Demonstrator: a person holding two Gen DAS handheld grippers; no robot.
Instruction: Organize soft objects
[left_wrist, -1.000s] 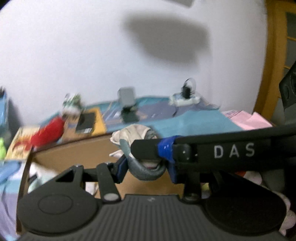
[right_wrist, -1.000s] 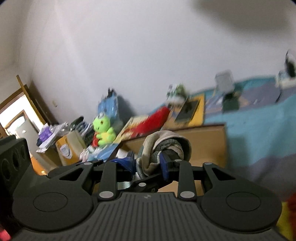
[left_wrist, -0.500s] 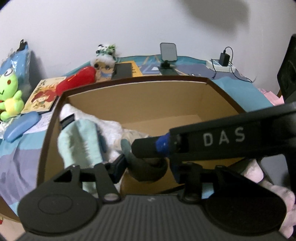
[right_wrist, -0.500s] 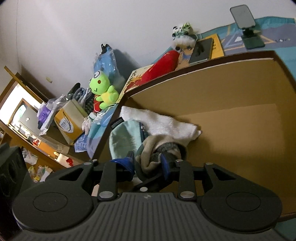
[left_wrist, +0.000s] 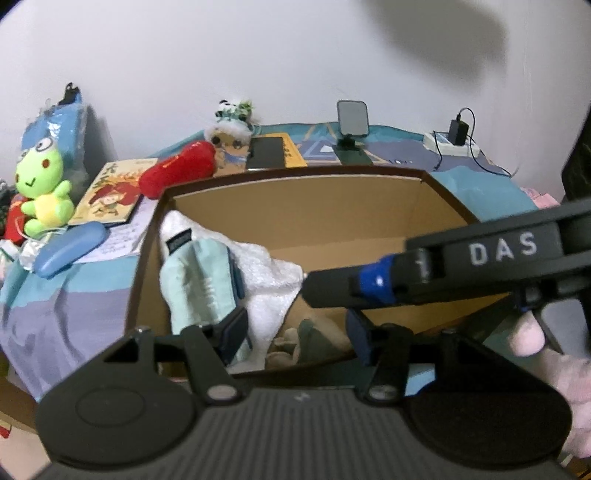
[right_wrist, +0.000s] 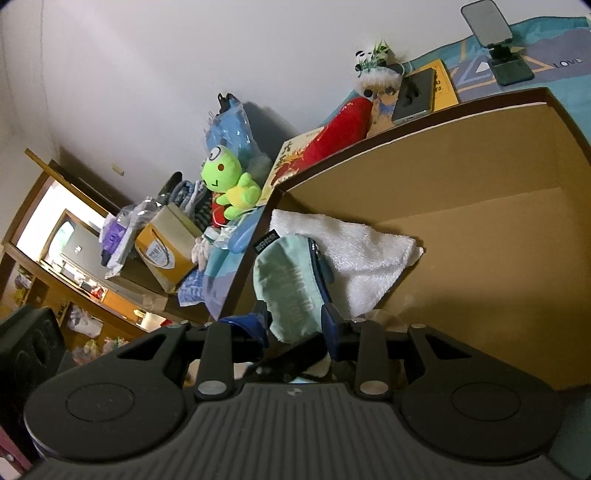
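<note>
Left tool (left_wrist: 293, 330) opening, empty — fluffy towel (left_wrist: 269, 280), cardboard box (left_wrist: 332, 206); right tool (right_wrist: 295, 325) parted, empty.

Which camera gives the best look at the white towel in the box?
The right wrist view: the white towel spreads wide and unblocked in the cardboard box. The left wrist view shows less of it, partly behind the mint pouch.

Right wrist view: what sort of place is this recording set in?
Probably a lived-in bedroom or home study: a frog plush and cluttered wooden shelving beside a patterned blue cloth holding a cardboard box.
</note>
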